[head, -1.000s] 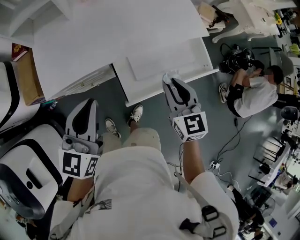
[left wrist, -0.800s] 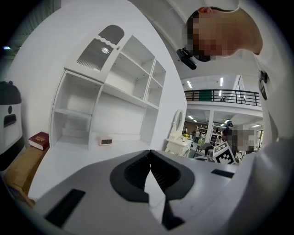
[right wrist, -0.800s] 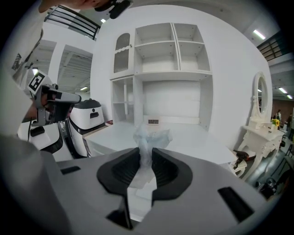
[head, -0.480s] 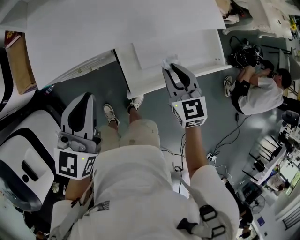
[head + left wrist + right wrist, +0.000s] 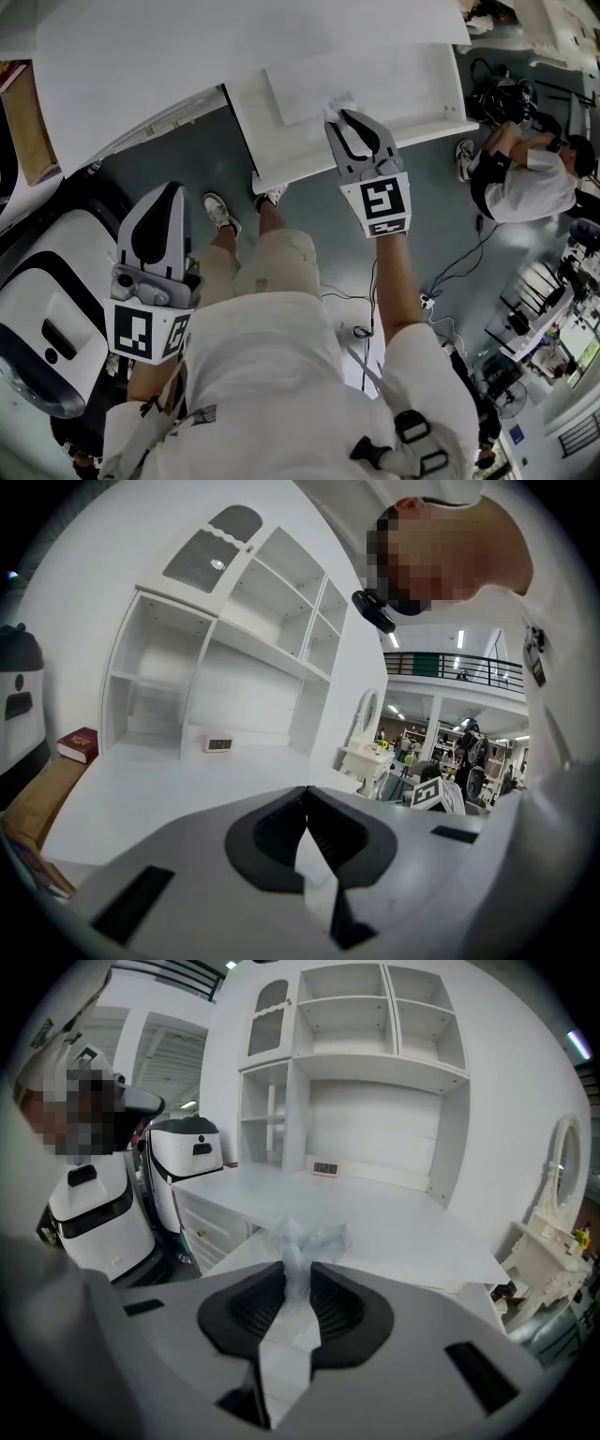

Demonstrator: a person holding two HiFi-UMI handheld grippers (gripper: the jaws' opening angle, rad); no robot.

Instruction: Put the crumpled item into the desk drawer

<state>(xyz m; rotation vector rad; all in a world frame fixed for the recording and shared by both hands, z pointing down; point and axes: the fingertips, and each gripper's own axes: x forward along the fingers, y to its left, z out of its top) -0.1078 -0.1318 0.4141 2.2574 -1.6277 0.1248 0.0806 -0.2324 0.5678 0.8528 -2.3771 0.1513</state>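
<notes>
**Crumpled item pinched over the open drawer**

I have the right gripper [image 5: 343, 116] reaching in over the front rim of the drawer [image 5: 424, 90]; its fingers stand a little apart, clamped on the crumpled item [image 5: 302, 1237], a wad of thin, clear-looking film that bunches up just past the tips; from the head view only a pale scrap of it [image 5: 335, 103] shows at the fingertips, above the drawer's floor, and I cannot tell whether it touches that floor.

The drawer stands pulled out from under the desk [image 5: 234, 47]; the desk's front edge covers the back of the drawer; bare drawer floor lies to the right of the gripper, up to the right wall, and a narrower strip to the left.

The left gripper [image 5: 172, 189] hangs well apart, over the grey floor by my left knee, just beside a white machine [image 5: 52, 309]; its fingers are pressed together with nothing between them [image 5: 305, 792].

A seated person [image 5: 525, 183] sits on the floor off the drawer's right end; the desk's far end is cut off by the frame.
</notes>
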